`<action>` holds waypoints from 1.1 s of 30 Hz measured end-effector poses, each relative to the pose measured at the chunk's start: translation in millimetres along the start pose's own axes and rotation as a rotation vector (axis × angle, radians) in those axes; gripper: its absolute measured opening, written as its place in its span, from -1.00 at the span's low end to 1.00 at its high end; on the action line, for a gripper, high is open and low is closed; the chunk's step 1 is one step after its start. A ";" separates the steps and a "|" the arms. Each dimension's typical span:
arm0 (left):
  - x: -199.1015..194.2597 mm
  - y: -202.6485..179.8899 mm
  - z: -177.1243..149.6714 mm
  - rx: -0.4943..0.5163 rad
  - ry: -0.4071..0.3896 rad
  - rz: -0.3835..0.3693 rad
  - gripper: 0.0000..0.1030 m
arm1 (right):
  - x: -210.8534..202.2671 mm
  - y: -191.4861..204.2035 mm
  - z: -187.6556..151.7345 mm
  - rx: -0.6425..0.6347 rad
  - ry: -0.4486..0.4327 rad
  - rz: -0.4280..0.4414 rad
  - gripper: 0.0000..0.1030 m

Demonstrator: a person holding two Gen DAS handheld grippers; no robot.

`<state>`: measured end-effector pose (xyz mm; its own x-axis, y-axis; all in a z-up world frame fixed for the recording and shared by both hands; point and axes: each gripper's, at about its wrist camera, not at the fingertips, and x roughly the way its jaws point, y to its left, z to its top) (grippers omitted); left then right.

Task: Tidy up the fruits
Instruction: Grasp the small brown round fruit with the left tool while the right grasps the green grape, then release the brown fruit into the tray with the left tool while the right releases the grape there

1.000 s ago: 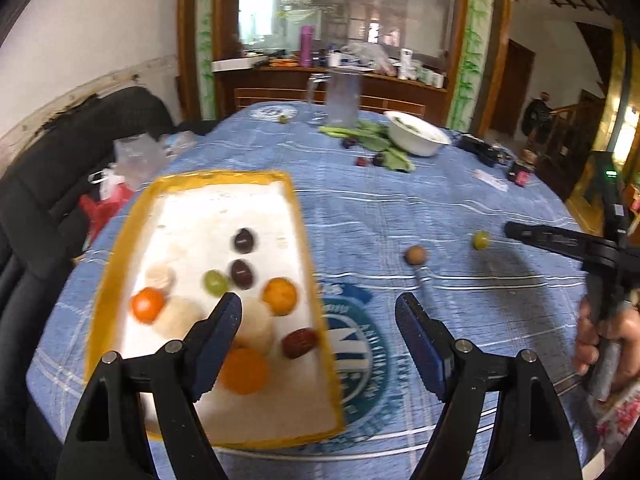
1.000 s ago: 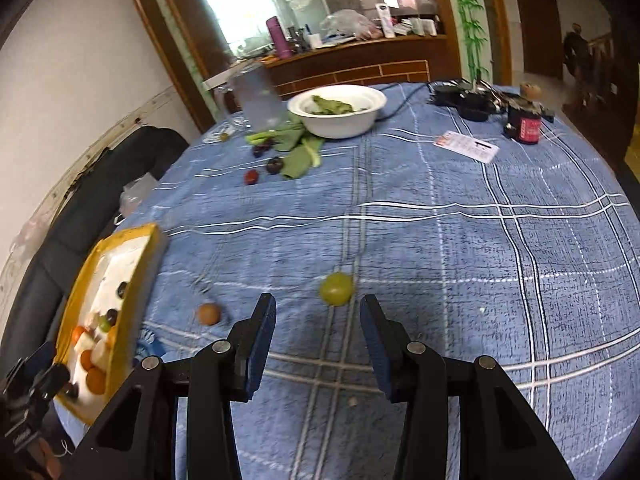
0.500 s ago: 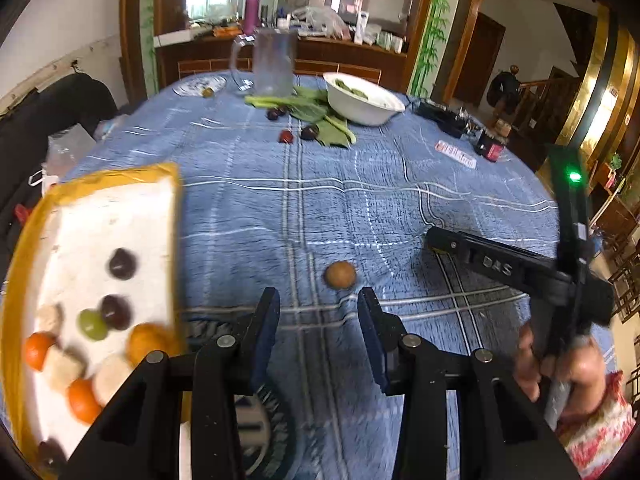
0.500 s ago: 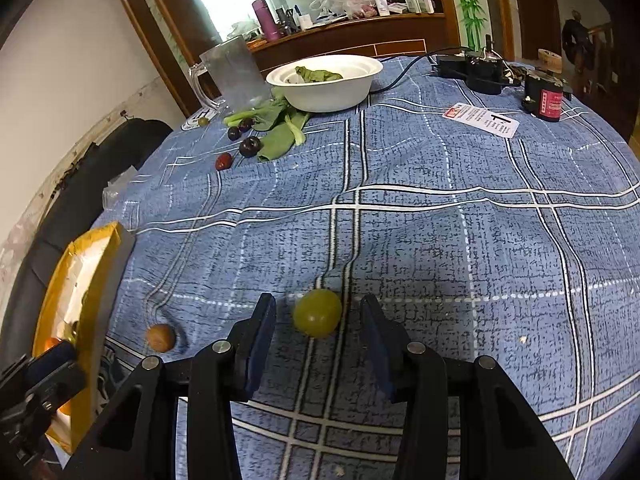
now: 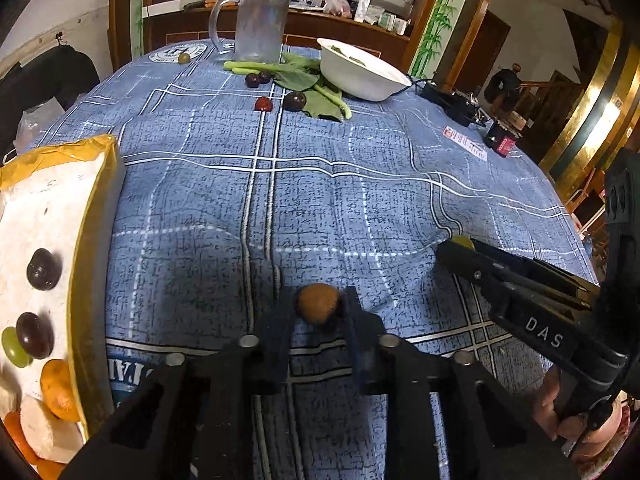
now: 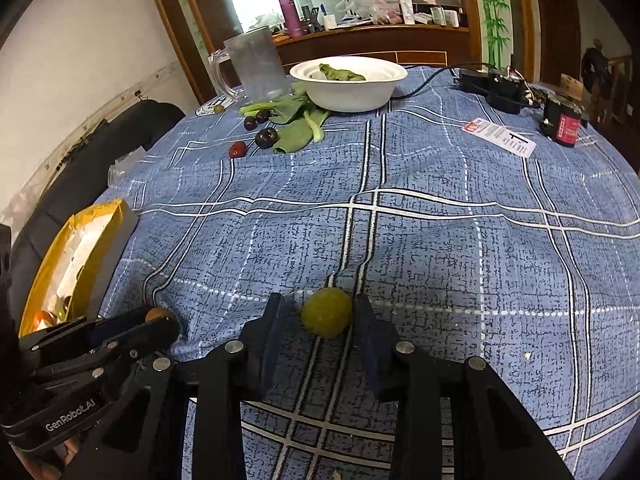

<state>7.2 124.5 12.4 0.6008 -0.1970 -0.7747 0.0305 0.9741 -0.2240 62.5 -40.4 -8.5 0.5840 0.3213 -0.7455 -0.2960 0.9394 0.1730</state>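
Note:
A small brown fruit (image 5: pixel 318 303) lies on the blue checked tablecloth between the fingers of my left gripper (image 5: pixel 316 312), whose jaws touch both its sides. A green grape (image 6: pixel 326 312) lies between the fingers of my right gripper (image 6: pixel 318 316); the right finger touches it, and a small gap shows at the left one. The yellow-rimmed tray (image 5: pixel 86 240) at the left holds dark plums, a green grape, oranges and pale pieces. The tray also shows in the right wrist view (image 6: pixel 76 248). Each gripper shows in the other's view.
At the far side stand a clear jug (image 5: pixel 258 24), a white bowl (image 5: pixel 360 74), green leaves (image 5: pixel 316 96) and loose dark and red fruits (image 5: pixel 295 101). A black charger and cable (image 6: pixel 492 84), a red-labelled can (image 6: pixel 562 124) and a card (image 6: pixel 500 138) lie at the far right.
Both grippers moved forward and down. The left jaws closed around the brown fruit. The right jaws now straddle the green grape, which was just ahead of them before.

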 end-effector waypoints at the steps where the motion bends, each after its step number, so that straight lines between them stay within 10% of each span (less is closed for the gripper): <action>1: -0.6 0.8 -1.1 -0.002 -0.013 -0.003 -0.58 | 0.1 0.9 0.3 -0.004 0.000 -0.008 -0.33; 21: -24.2 6.8 -2.7 -0.015 -0.148 -0.004 -0.58 | -17.8 -5.5 -3.3 0.043 -0.057 -0.004 -0.48; 33: -128.6 74.7 -30.7 -0.163 -0.276 0.063 -0.57 | -38.3 36.1 -5.5 0.051 -0.069 0.102 -0.47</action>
<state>-92.3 219.2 77.2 0.7923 -0.0776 -0.6051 -0.1285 0.9484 -0.2899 25.3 -19.4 22.8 0.6040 0.4212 -0.6766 -0.3183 0.9058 0.2797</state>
